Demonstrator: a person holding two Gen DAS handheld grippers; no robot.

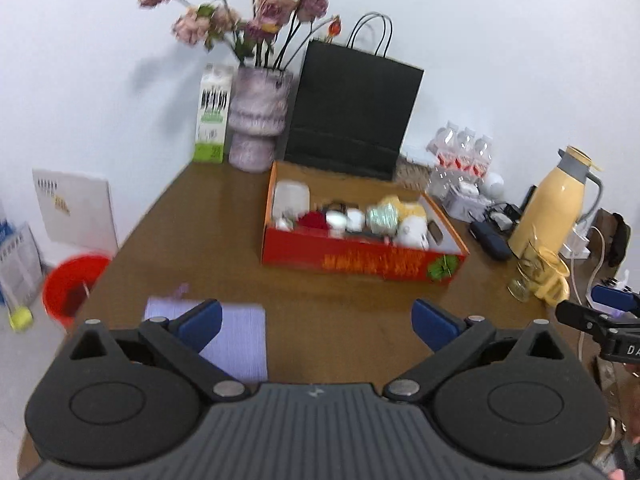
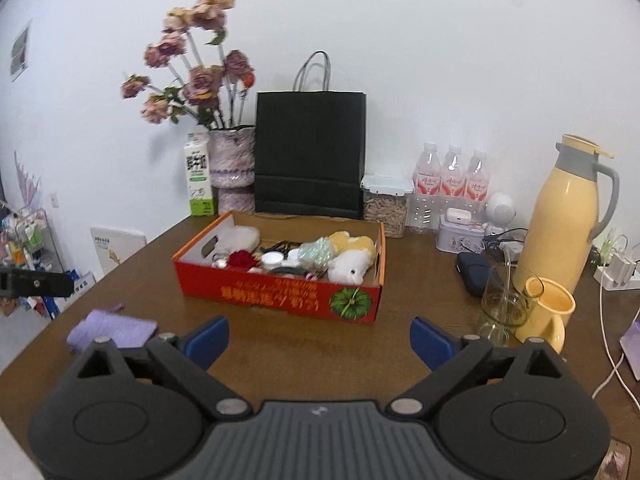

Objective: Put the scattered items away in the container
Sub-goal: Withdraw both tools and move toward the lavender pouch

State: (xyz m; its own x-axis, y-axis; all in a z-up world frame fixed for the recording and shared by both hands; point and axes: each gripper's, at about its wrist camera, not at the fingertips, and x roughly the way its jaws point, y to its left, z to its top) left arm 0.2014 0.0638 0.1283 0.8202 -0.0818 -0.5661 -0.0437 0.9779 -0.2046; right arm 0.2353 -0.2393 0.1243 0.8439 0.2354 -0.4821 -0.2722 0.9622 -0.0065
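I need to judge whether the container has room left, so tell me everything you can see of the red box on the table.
The red box is a shallow, open-topped cardboard carton, orange-red outside with yellow lettering and a green pumpkin picture on its front wall, plain brown inside, with a cut-out hand hole in an end wall. It sits flat on the brown table, just in front of the black paper bag. Small items and plush toys cover most of its floor. Neither gripper touches it.
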